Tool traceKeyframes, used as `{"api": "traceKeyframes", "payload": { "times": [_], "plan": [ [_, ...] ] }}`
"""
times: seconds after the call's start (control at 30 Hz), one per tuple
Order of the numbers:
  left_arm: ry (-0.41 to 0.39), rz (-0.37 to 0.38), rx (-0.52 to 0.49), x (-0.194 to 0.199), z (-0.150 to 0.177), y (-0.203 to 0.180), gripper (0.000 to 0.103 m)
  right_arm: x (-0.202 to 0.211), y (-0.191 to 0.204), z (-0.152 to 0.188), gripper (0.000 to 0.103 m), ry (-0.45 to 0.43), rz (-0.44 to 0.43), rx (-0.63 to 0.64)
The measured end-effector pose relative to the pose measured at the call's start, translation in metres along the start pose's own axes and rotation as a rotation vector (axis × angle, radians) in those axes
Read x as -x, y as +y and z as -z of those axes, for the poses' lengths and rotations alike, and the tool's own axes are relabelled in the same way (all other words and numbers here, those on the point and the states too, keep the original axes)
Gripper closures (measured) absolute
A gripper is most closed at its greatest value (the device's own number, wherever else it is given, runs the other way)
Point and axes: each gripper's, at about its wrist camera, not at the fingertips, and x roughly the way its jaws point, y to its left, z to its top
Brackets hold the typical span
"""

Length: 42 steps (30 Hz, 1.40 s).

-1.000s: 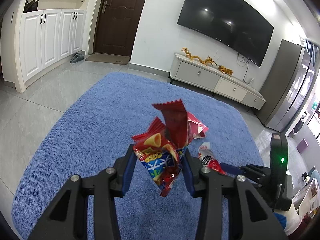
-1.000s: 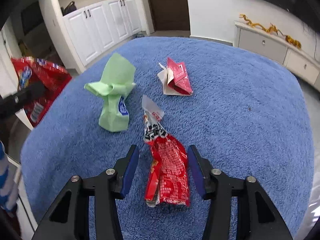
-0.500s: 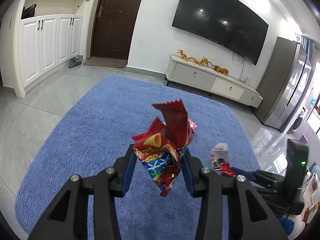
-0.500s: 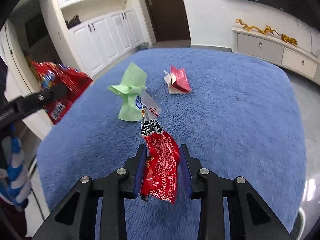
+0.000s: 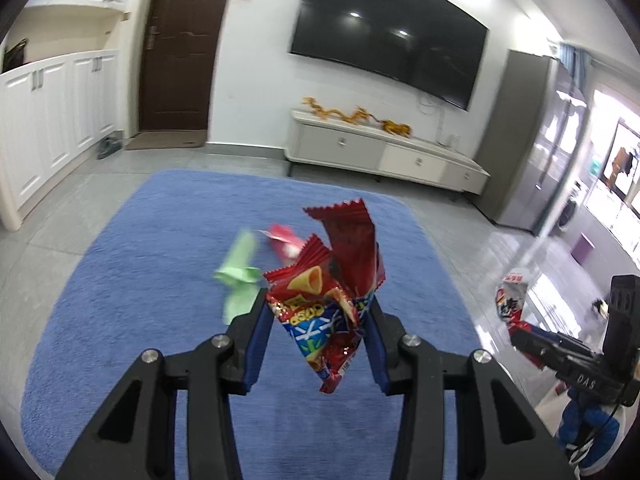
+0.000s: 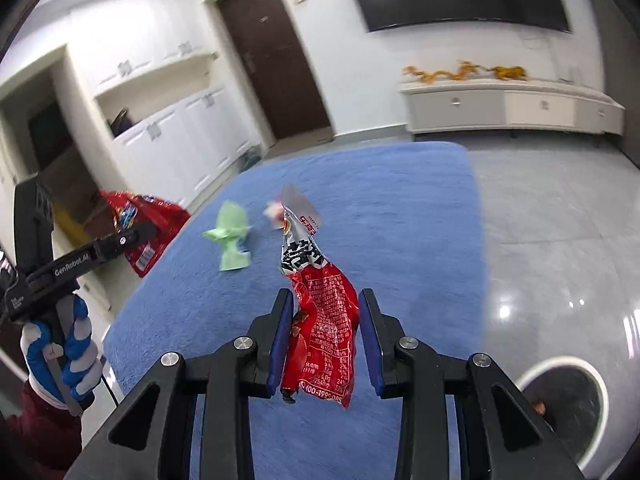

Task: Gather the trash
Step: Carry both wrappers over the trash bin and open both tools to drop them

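Observation:
My left gripper (image 5: 320, 344) is shut on a red and blue snack bag (image 5: 328, 300), held above the blue rug (image 5: 140, 280). My right gripper (image 6: 324, 340) is shut on a red sausage wrapper (image 6: 324, 320) with a white torn top, lifted off the rug (image 6: 400, 220). A crumpled green wrapper (image 5: 238, 276) and a pink-red wrapper (image 5: 284, 240) lie on the rug beyond. In the right wrist view they are the green wrapper (image 6: 232, 240) and the pink-red wrapper (image 6: 274, 214); the left gripper with its snack bag (image 6: 144, 228) shows at the left.
A white-rimmed round bin (image 6: 568, 396) stands on the grey tiles at the lower right. A white TV cabinet (image 5: 384, 156) runs along the far wall under a TV. White cupboards (image 5: 48, 120) line the left. A gloved hand (image 6: 60, 344) holds the left gripper.
Both grippers have risen and pulled back from the rug with their wrappers. The green and pink-red wrappers now look farther away, and the bin has come into the right wrist view.

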Motion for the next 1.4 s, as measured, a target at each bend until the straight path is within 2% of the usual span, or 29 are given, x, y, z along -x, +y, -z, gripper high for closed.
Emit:
{"api": "traceKeyframes", "payload": {
  "times": [0.2, 0.4, 0.63, 0.8, 0.97, 1.07, 1.13, 1.27, 1.4],
  "plan": [
    [0.041, 0.08, -0.097, -0.017, -0.004, -0.063, 0.062, 0.047, -0.063, 0.019, 0.07, -0.059, 0.131, -0.139],
    [0.112, 0.168, -0.225, -0.046, 0.001, -0.144, 0.062, 0.085, -0.126, 0.049, 0.07, -0.102, 0.244, -0.28],
    [0.238, 0.264, -0.418, -0.091, 0.039, -0.258, 0.062, 0.093, -0.185, 0.088, 0.069, -0.073, 0.305, -0.418],
    [0.321, 0.308, -0.489, -0.126, 0.063, -0.32, 0.061, 0.091, -0.216, 0.108, 0.069, -0.048, 0.328, -0.497],
    [0.385, 0.338, -0.52, -0.153, 0.082, -0.36, 0.061, 0.09, -0.243, 0.127, 0.067, -0.027, 0.354, -0.562],
    [0.424, 0.369, -0.527, -0.165, 0.091, -0.377, 0.057, 0.088, -0.253, 0.135, 0.066, -0.017, 0.364, -0.589],
    [0.444, 0.383, -0.533, -0.169, 0.098, -0.386, 0.05, 0.086, -0.258, 0.139, 0.066, -0.012, 0.369, -0.601],
    [0.468, 0.389, -0.544, -0.175, 0.105, -0.397, 0.049, 0.086, -0.268, 0.154, 0.055, -0.005, 0.376, -0.624],
    [0.479, 0.386, -0.541, -0.177, 0.108, -0.401, 0.049, 0.085, -0.274, 0.16, 0.051, -0.006, 0.375, -0.646]
  ]
}}
